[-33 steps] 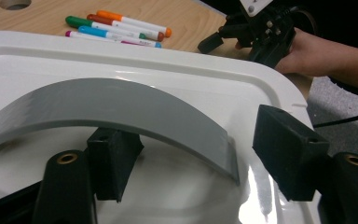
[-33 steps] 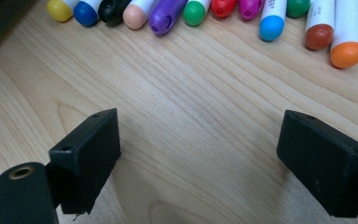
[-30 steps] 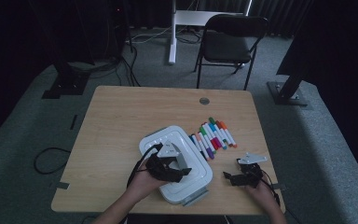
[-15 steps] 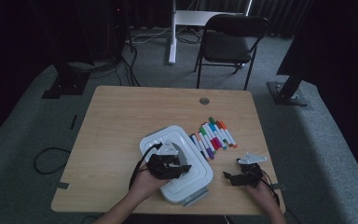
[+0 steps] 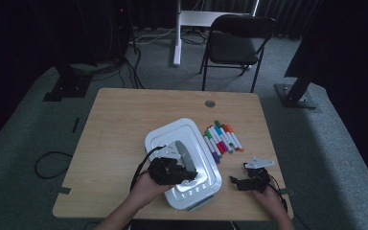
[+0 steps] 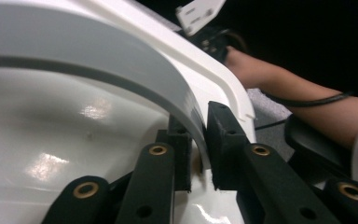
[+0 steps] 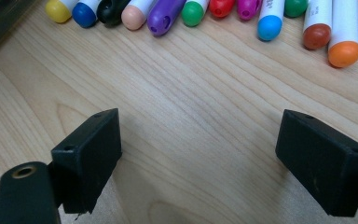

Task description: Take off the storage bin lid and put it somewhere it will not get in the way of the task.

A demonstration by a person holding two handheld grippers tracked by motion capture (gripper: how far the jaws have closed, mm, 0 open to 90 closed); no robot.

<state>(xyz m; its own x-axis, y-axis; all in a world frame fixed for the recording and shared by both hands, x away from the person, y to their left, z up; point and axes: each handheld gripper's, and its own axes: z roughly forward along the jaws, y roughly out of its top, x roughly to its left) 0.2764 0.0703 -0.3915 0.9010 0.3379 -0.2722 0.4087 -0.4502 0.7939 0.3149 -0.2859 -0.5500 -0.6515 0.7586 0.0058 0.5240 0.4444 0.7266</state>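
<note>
A white lidded box (image 5: pixel 197 140) lies on the wooden table (image 5: pixel 120 124), with a curved grey-white handle (image 5: pixel 186 154) arching over its lid. My left gripper (image 5: pixel 186 172) reaches over the box's near half. Its jaws have just been closing and now pinch the handle (image 6: pixel 98 60) between the pads, above the glossy lid (image 6: pixel 42 149); the left gripper (image 6: pixel 199 154) is shut on it. Several coloured markers (image 5: pixel 222 138) lie in a row right of the box. My right gripper (image 5: pixel 241 175) rests on the table near them, open with bare wood between its jaws (image 7: pixel 198 149), the markers' caps (image 7: pixel 205 11) ahead.
A black chair (image 5: pixel 235 43) stands beyond the table's far edge. A round grommet (image 5: pixel 210 103) sits near the far edge. Cables and dark stand bases lie on the carpet to the left and right. A forearm (image 6: pixel 307 98) shows past the box.
The left gripper's jaws have closed onto the box's handle and the hand has shifted slightly. The right gripper has stayed where it was.
</note>
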